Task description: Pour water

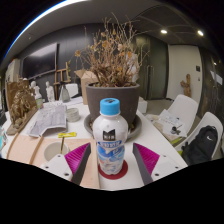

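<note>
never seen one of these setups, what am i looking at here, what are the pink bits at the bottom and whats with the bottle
This is one picture, taken by a wide-angle camera riding on a handheld tool that a person carries; there is no robot arm. The pink bits are pads on the tool's two fingers. Between them stands a small bottle with a blue cap, resting on a red coaster on the white table. Whether the fingers actually press on the bottle is not clear. Beyond it stands a grey pot with a dried plant, and papers lie off to one side.
</note>
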Available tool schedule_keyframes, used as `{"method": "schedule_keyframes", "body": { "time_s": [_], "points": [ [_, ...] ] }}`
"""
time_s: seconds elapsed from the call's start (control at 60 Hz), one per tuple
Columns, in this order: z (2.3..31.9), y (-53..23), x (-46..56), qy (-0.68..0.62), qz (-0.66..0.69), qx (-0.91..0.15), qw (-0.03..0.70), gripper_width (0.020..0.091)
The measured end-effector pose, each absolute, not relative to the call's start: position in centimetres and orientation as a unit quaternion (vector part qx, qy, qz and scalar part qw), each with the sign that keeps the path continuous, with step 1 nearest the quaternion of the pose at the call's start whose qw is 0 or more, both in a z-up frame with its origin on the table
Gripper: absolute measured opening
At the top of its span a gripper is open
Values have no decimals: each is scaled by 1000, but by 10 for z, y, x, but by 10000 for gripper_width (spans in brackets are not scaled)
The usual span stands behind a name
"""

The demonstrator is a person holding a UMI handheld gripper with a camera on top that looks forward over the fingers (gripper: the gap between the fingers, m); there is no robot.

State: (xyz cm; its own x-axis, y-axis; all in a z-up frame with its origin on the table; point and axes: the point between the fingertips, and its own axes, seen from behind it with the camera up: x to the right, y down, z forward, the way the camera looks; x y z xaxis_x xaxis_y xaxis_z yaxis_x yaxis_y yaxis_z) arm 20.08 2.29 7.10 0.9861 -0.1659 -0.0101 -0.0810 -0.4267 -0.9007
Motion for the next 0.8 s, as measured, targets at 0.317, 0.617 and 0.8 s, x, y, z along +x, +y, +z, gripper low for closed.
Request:
{"method": "schedule_keyframes", "body": {
  "time_s": [0.317,0.617,0.8],
  "points": [
    [167,-108,105,75,-61,-850,518,856],
    [227,-255,-32,44,-20,-873,486,858],
    [228,-297,-68,31,-25,-879,475,859]
  ]
}}
